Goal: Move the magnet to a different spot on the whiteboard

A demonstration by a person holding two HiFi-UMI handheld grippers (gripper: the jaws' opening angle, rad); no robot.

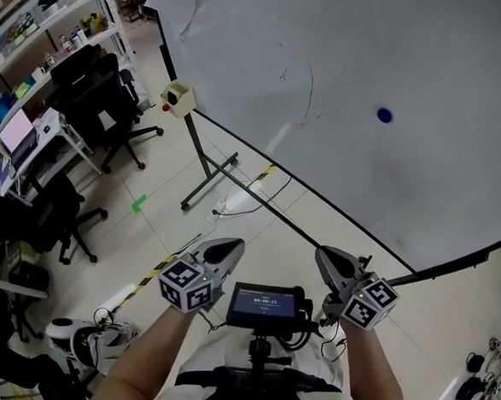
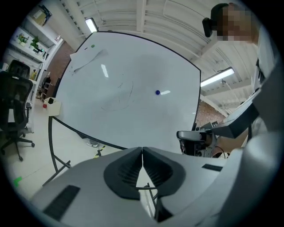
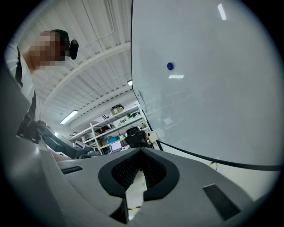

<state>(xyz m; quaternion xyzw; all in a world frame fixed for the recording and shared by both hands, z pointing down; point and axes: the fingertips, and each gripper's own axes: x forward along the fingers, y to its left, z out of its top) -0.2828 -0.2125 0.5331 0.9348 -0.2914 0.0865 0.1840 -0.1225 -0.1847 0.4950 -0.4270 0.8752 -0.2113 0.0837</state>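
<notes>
**Blue magnet sits untouched as both grippers hang closed below the board**

A small blue magnet (image 1: 384, 115) clings to the white face of the whiteboard (image 1: 345, 65), right of the board's middle in the head view and right of some faint curved pen marks. Nothing touches it. Both grippers are well apart from it, low in front of the person. The left gripper (image 1: 233, 247) has its jaws pressed together with nothing between them, as its own view shows. The right gripper (image 1: 322, 254) likewise has its tips meeting on nothing. Between the two hands sits a small dark screen (image 1: 265, 304) mounted at the person's chest. A pale box (image 1: 178, 98) with a red item beside it hangs at the board's lower left edge, above the black stand leg (image 1: 207, 179). Black office chairs (image 1: 95, 98) and cluttered shelves (image 1: 41, 18) line the room at the left.
</notes>
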